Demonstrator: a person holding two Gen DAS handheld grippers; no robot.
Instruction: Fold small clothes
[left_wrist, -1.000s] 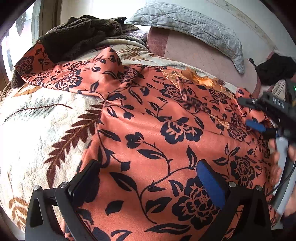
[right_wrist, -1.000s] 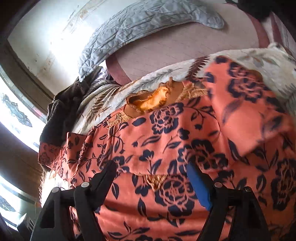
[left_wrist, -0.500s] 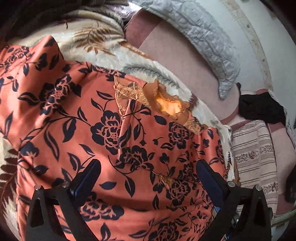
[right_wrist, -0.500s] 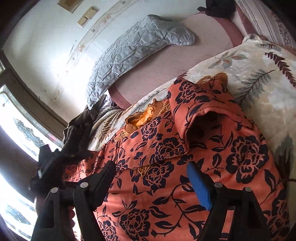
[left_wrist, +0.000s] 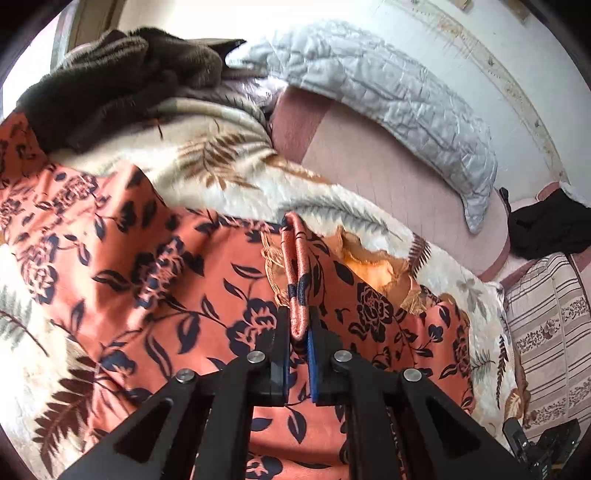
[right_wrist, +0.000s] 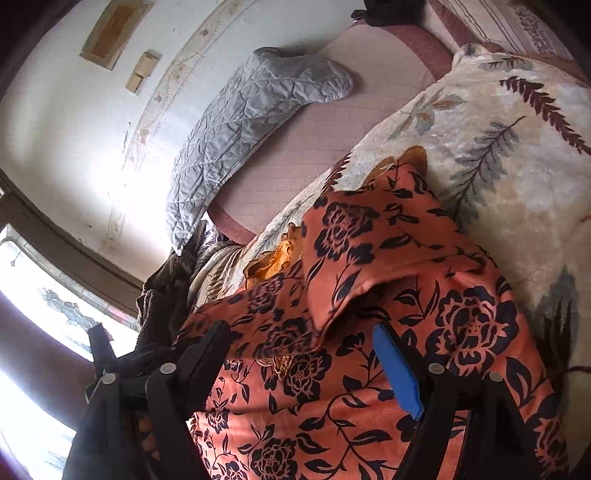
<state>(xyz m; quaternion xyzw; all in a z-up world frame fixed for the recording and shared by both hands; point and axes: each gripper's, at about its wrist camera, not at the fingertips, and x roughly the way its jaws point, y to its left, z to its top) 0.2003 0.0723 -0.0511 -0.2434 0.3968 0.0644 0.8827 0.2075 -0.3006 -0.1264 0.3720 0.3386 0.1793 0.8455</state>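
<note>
An orange garment with dark navy flowers (left_wrist: 155, 280) lies spread on a cream leaf-print blanket (left_wrist: 229, 173). My left gripper (left_wrist: 298, 326) is shut on a raised fold of this garment, and the pinched ridge stands up ahead of the blue pads. In the right wrist view the same garment (right_wrist: 461, 325) shows a sleeve flap folded over its body. My right gripper (right_wrist: 299, 343) hovers open just above the cloth below that flap, its blue pad (right_wrist: 397, 373) clear of the fabric. A golden-trimmed neckline (right_wrist: 275, 258) shows at the garment's far edge.
A grey quilted pillow (left_wrist: 399, 96) lies against the white wall on a pink sheet (left_wrist: 388, 173). A dark brown fuzzy blanket (left_wrist: 110, 81) is heaped at the far left. A black cloth (left_wrist: 546, 225) and striped bedding (left_wrist: 546, 332) sit to the right.
My left gripper went from wide open to shut, pinching up a fold of the garment near the neckline. Both grippers shifted across the garment, and the right stayed open.
</note>
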